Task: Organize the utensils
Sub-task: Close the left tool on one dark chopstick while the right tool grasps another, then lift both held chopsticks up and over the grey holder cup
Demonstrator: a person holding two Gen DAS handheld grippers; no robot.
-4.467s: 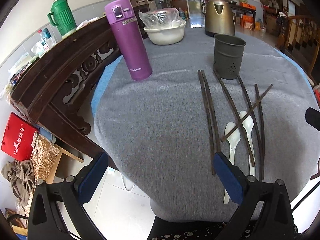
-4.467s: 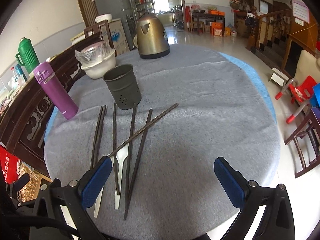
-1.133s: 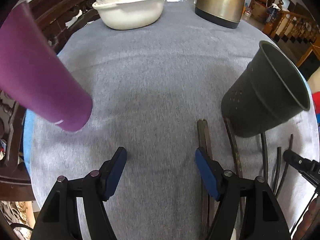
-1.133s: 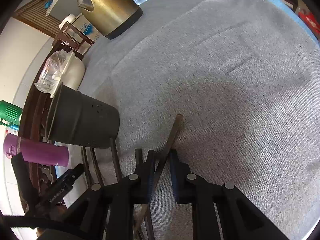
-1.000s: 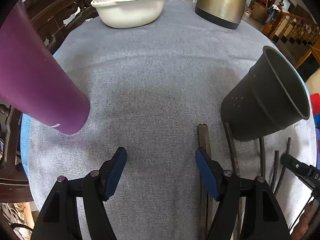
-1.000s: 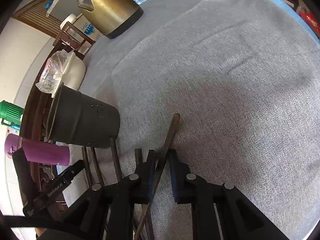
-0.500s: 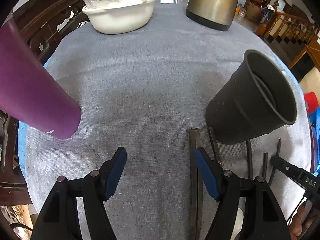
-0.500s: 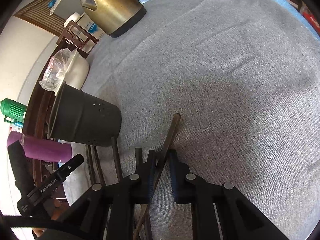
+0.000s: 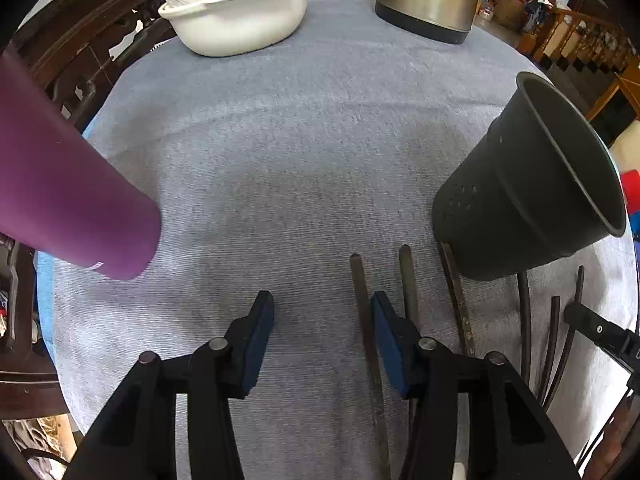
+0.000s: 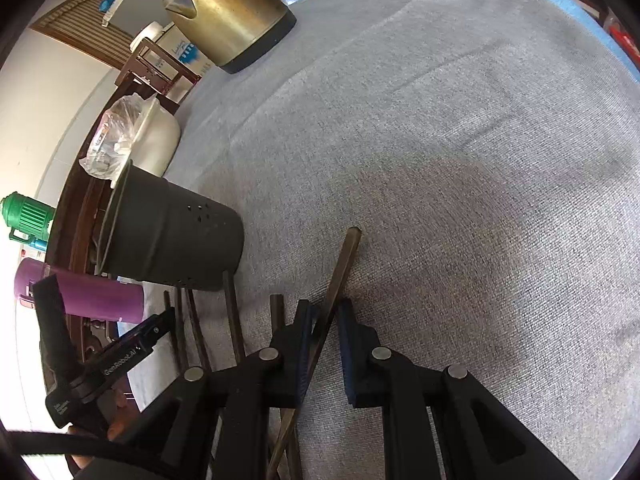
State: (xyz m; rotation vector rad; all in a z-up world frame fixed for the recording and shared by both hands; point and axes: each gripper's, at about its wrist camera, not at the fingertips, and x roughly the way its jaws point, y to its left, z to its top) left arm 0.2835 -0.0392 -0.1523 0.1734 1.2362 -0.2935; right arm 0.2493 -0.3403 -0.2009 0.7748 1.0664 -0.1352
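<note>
From left to right across the grey tablecloth (image 9: 304, 128): the purple flask (image 9: 68, 208) stands at the far left, close to the left gripper (image 9: 322, 320), whose blue pads are spread apart over bare cloth and hold nothing. Its right pad sits between two dark chopsticks, one (image 9: 362, 312) lying inside the gap and its partner (image 9: 406, 276) just outside, so closing here would likely catch only one and nudge the other askew. Further right the dark perforated holder (image 9: 524, 200) stands upright (the likely destination for the utensils), with more chopsticks lying at its foot. At the right, the right gripper (image 10: 322, 320) has its pads drawn near each other around a single chopstick (image 10: 340, 272); the left pad seems to touch it, while a sliver of gap shows on the other side, so whether the grip is firm cannot be told. The stick is held near its lower part with a long end projecting forward; a loose pinch could let it pivot or slip when lifted, and the swinging tip could knock the holder over.
</note>
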